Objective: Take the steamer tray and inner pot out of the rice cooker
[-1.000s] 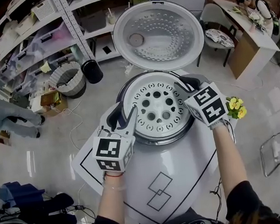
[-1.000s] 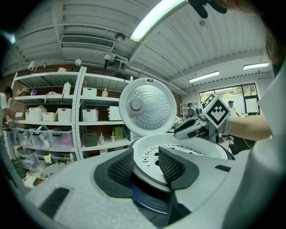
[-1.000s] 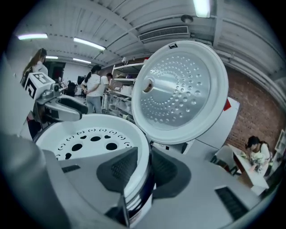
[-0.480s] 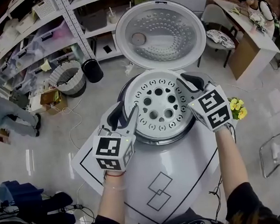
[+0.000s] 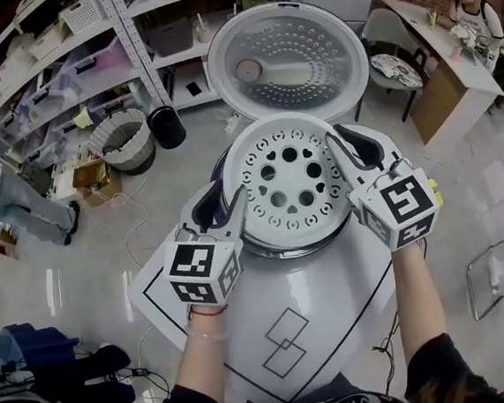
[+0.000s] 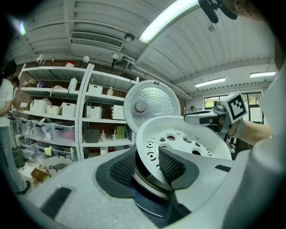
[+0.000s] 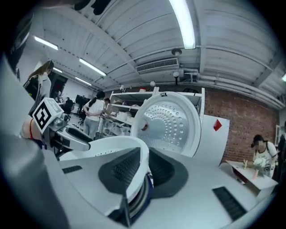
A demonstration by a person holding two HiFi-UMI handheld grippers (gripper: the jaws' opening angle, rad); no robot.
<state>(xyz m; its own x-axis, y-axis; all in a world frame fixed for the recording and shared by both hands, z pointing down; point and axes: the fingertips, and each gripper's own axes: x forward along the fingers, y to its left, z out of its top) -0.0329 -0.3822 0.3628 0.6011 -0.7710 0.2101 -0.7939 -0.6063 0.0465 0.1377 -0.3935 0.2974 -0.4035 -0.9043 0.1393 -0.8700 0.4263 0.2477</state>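
1. Nearest, the white tabletop (image 5: 331, 286) carries a drawn pair of overlapping squares (image 5: 285, 343), and two bare forearms reach across it toward the rice cooker (image 5: 258, 243).
2. The left tool (image 5: 226, 203) sits at the cooker's near-left edge. Its jaws have just been opening and stand wide. The rim of the steamer tray (image 5: 287, 179) runs between the pads, with a gap on the outer side, so there is no grip.
3. The right tool (image 5: 342, 139) is at the tray's right edge. Its jaws have just been closing, and both pads now pinch the white rim.
4. The perforated steamer tray hangs tilted over the cooker's mouth, its right side raised and its left side low by the left tool.
5. Just under the tray a metal rim (image 6: 145, 183) shows inside the cooker, the inner pot's as far as I can tell.
6. Behind, the cooker's lid (image 5: 287, 58) stands fully open, its dimpled inner face toward us.
7. Farther off are storage shelves (image 5: 86, 44), a woven basket (image 5: 125, 142) and a black bin (image 5: 167, 127) on the floor, and a person seated at a desk (image 5: 468, 3).
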